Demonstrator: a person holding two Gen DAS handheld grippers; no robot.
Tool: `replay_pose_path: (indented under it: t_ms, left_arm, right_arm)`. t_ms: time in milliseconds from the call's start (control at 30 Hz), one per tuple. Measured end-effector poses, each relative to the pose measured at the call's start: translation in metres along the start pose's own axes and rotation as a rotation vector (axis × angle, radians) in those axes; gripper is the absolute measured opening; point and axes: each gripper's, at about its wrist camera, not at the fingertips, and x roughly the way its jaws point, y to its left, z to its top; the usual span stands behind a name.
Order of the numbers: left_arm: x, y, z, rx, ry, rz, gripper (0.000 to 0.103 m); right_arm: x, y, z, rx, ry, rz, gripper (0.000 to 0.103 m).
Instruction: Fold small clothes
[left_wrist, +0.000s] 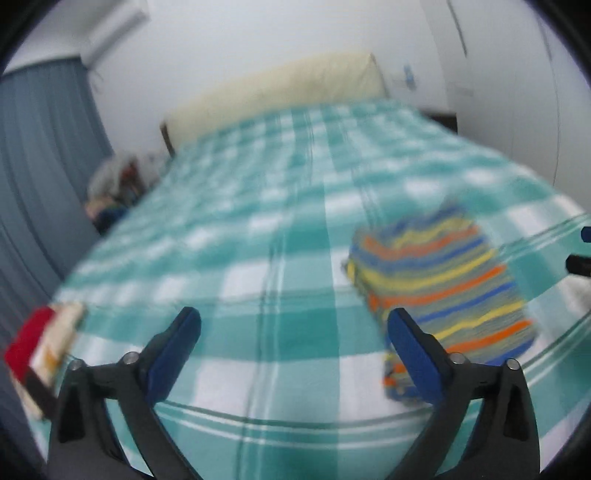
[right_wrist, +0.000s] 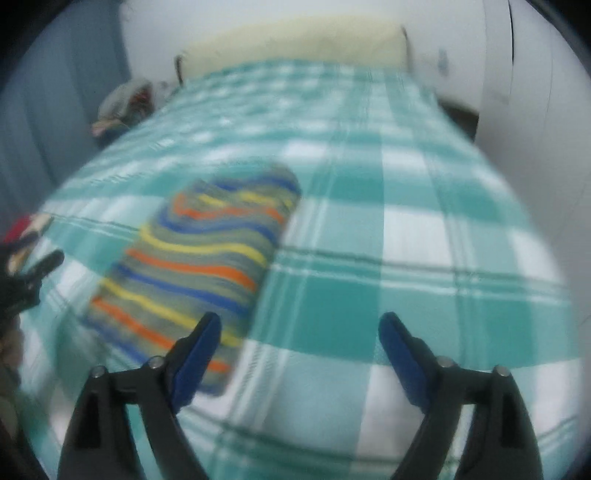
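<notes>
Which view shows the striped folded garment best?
The right wrist view: the striped garment lies almost whole, left of centre. The left wrist view shows it at right, its near end hidden behind one finger.

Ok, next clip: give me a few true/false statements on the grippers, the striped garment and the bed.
1. The striped garment lies folded on the checked bedspread. True.
2. The right gripper is shut on the garment. False: its jaws are apart and hold nothing.
3. The left gripper is open. True.
4. The bedspread is plain red. False: it is teal and white checked.
5. A red and cream folded item lies near the bed's left edge. True.
</notes>
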Motion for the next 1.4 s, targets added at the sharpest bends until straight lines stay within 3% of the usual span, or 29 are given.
replay_pose_path:
  t_ms: [167, 300, 400, 567, 833, 1400]
  left_arm:
    - [-0.080, 0.012, 0.005, -0.118, -0.039, -0.027, 0.103]
    - [-0.097, 0.003, -0.031, -0.125, 0.071, -0.009, 0.103]
    - [-0.094, -0.002, -0.051, -0.183, 0.118, -0.053, 0.103]
    - [-0.088, -0.014, -0.065, -0.169, 0.151, -0.117, 0.103]
    - [-0.086, -0.014, -0.064, -0.164, 0.123, -0.087, 0.103]
    - [-0.093, -0.021, -0.065, -0.146, 0.128, -0.088, 0.103]
  right_arm:
    - [-0.102, 0.054, 0.002, -0.081, -0.146, -0.001, 0.103]
    - [-0.141, 0.081, -0.015, -0.134, -0.144, 0.005, 0.103]
    - [-0.154, 0.096, -0.039, -0.151, -0.145, -0.064, 0.103]
    - [-0.134, 0.094, -0.068, -0.082, -0.127, -0.076, 0.103]
    - [-0.101, 0.096, -0.080, -0.100, -0.072, -0.078, 0.103]
    - [-0.109, 0.101, -0.083, -0.132, -0.105, -0.135, 0.103]
